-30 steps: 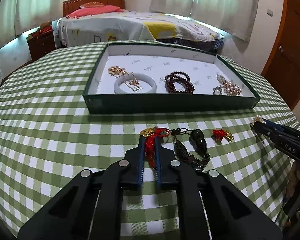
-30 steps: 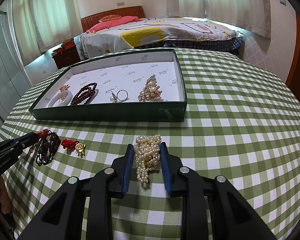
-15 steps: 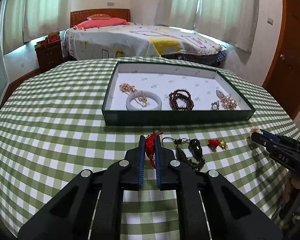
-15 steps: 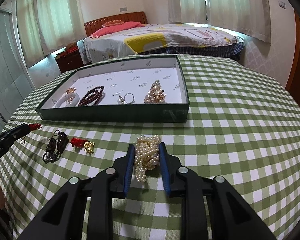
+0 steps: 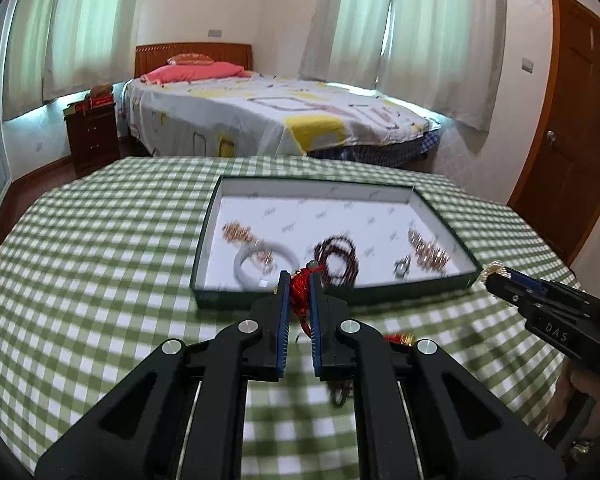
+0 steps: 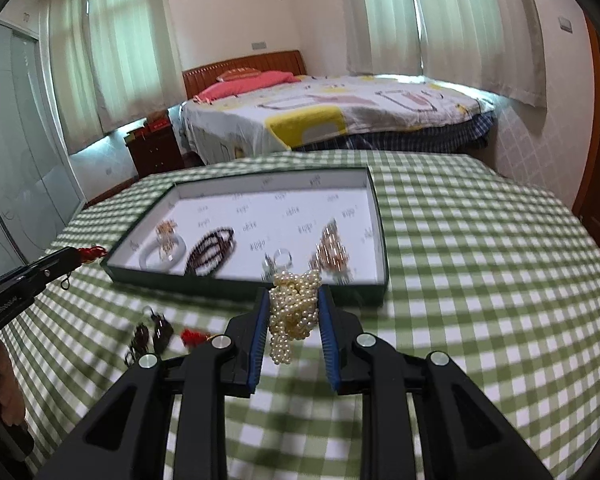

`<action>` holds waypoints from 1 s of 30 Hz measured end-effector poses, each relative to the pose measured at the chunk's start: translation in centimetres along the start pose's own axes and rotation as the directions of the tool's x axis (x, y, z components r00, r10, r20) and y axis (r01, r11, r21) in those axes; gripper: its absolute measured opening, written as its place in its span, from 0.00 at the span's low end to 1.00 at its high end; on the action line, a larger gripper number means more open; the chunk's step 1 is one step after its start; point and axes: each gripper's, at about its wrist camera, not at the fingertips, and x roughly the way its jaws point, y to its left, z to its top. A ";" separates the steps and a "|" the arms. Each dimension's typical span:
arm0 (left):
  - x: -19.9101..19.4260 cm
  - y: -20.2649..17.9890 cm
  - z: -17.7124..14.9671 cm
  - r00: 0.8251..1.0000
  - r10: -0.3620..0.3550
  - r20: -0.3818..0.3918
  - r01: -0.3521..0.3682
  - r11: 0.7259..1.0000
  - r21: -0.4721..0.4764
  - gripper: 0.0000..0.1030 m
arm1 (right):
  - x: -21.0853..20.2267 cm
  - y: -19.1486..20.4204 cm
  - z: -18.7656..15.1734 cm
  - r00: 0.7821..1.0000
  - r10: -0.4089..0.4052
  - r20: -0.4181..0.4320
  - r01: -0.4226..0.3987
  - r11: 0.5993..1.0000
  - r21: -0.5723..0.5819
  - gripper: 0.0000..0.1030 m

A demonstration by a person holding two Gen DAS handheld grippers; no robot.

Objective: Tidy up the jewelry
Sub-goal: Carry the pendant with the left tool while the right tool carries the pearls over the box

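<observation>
The left gripper (image 5: 299, 280) pinched one red tassel (image 5: 300, 289). The right gripper (image 6: 294, 300) clamped one pearl bunch (image 6: 293, 312). Ahead lay one tray (image 6: 236, 285).

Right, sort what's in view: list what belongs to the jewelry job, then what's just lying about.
Job:
- tray
- pearl strand in right gripper
- red tassel charm in left gripper
- dark pendant and small red charm on the table
- bangle, bead bracelet, ring, brooch in the tray

Lying about:
- bed
- nightstand
- door
</observation>
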 end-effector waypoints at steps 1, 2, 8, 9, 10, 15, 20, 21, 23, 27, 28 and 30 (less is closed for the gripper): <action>0.2 -0.2 0.3 1.000 -0.002 0.006 0.002 1.000 0.002 0.09 | 0.1 0.1 0.5 1.000 0.004 0.008 -0.004 1.000 -0.004 0.25; 0.4 -0.4 0.9 1.000 -0.007 0.015 0.007 1.000 0.004 0.09 | 0.3 0.2 1.0 1.000 0.007 0.014 -0.007 1.000 -0.007 0.25; 2.7 -1.0 4.0 0.998 -0.031 0.049 0.031 1.000 0.001 0.09 | 1.8 1.0 4.8 0.997 0.022 0.075 -0.018 0.999 -0.047 0.25; 3.1 -1.1 4.5 0.998 -0.032 0.054 0.032 1.000 0.001 0.09 | 2.1 1.0 5.2 0.996 0.023 0.081 -0.019 0.999 -0.049 0.25; 3.6 -1.1 5.0 0.998 -0.031 0.059 0.031 1.000 0.001 0.09 | 2.5 1.1 6.0 0.996 0.028 0.091 -0.023 0.998 -0.053 0.24; 6.7 -1.3 7.3 0.997 -0.020 0.077 0.019 1.000 0.006 0.09 | 4.5 1.3 8.0 0.993 0.035 0.111 -0.027 0.997 -0.072 0.25; 11.2 -0.6 7.9 1.000 -0.012 0.024 0.013 1.000 -0.022 0.09 | 7.6 0.9 8.6 0.996 0.035 0.081 -0.029 0.997 -0.069 0.25; 11.9 -0.4 7.8 1.000 -0.011 0.009 0.011 1.000 -0.026 0.09 | 8.3 0.7 8.5 0.997 0.033 0.068 -0.029 0.997 -0.066 0.25; 13.4 -0.1 7.4 1.000 -0.007 -0.023 0.006 0.999 -0.031 0.09 | 9.9 0.4 8.0 0.999 0.031 0.033 -0.029 0.998 -0.060 0.25; 16.3 0.4 6.4 0.995 -0.002 -0.098 -0.002 0.999 -0.038 0.09 | 12.2 0.2 7.1 0.999 0.021 -0.031 -0.022 0.998 -0.054 0.25; 16.9 0.5 6.1 0.994 0.000 -0.113 -0.004 0.999 -0.037 0.09 | 12.8 0.1 6.9 0.998 0.020 -0.052 -0.022 0.998 -0.052 0.25; 17.7 0.6 5.8 0.990 0.000 -0.142 -0.006 0.999 -0.037 0.09 | 13.5 0.0 6.7 0.997 0.019 -0.078 -0.023 0.998 -0.050 0.25</action>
